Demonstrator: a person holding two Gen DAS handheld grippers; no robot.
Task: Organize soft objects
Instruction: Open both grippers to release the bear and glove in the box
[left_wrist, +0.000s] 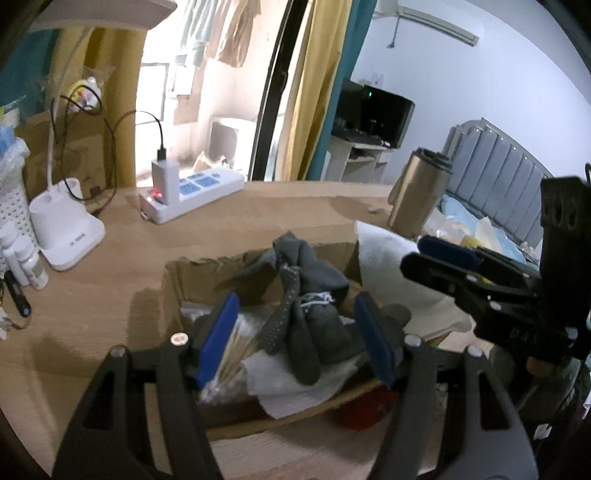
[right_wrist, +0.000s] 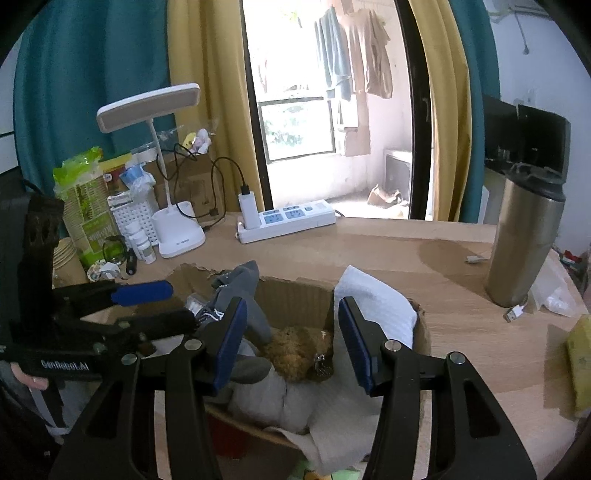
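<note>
Left wrist view: cardboard box sits on the wooden desk, flaps torn and open. Inside the box, a grey sock bundle with dotted grip soles lies knotted on top of white tissue; a packet of thin wooden sticks rests at the box's left side. Left gripper hangs over the box, blue pads spread wide to either side of the bundle, touching nothing that I can make out. Right gripper enters at the box's right edge; from this angle its pads look apart. A steel tumbler stands behind the box, to the right. Right wrist view: right gripper is likewise spread, empty, poised above the box interior. Between its pads, low in the box, a brown plush toy lies on white padding; the socks are to the left of it, under the left gripper. Judgement: socks are light, limp, compressible, not fragile; they will drape and may unravel if taken by a loose toe. Best hold is across the knotted middle, squeezed firmly. Plush is similarly forgiving; grip its body.
</note>
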